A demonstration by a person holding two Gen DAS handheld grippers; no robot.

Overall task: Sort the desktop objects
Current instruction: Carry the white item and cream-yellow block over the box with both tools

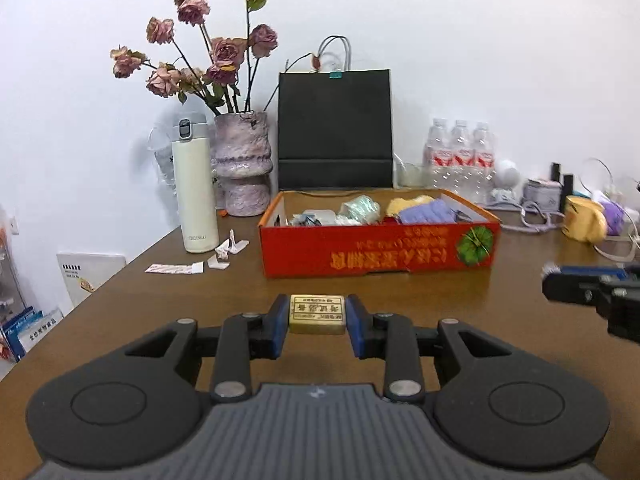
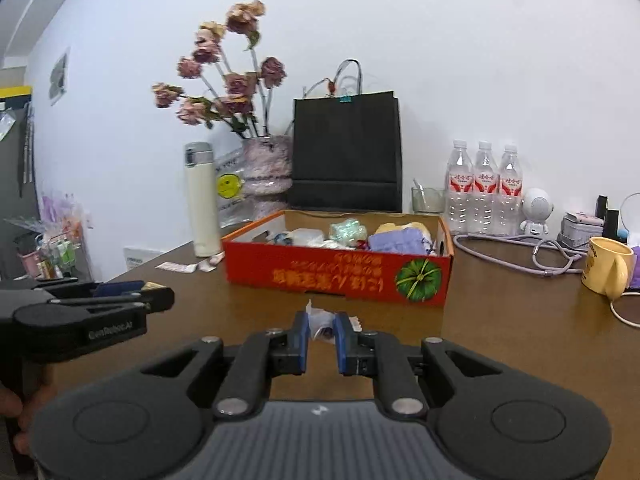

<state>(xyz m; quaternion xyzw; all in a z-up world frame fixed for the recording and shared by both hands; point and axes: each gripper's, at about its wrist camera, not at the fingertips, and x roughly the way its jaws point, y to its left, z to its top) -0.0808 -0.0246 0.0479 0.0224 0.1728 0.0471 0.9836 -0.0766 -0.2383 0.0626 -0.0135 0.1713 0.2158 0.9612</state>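
Note:
My left gripper (image 1: 317,309) is shut on a small yellowish block with a printed label (image 1: 317,314), held a little above the brown table. In the right wrist view my right gripper (image 2: 322,326) is shut on a small crumpled clear packet (image 2: 320,318) with something dark inside. Ahead of both stands a red cardboard box (image 1: 376,258) (image 2: 340,276), open on top and holding several soft and wrapped items. The right gripper's tip (image 1: 556,280) shows at the left view's right edge. The left gripper (image 2: 158,294) shows at the right view's left edge.
A white thermos (image 1: 195,196), a vase of dried roses (image 1: 242,164) and a black paper bag (image 1: 335,130) stand behind the box. Torn paper wrappers (image 1: 192,264) lie left of it. Water bottles (image 2: 484,188), a purple cable (image 2: 520,252) and a yellow mug (image 2: 606,266) are at the right.

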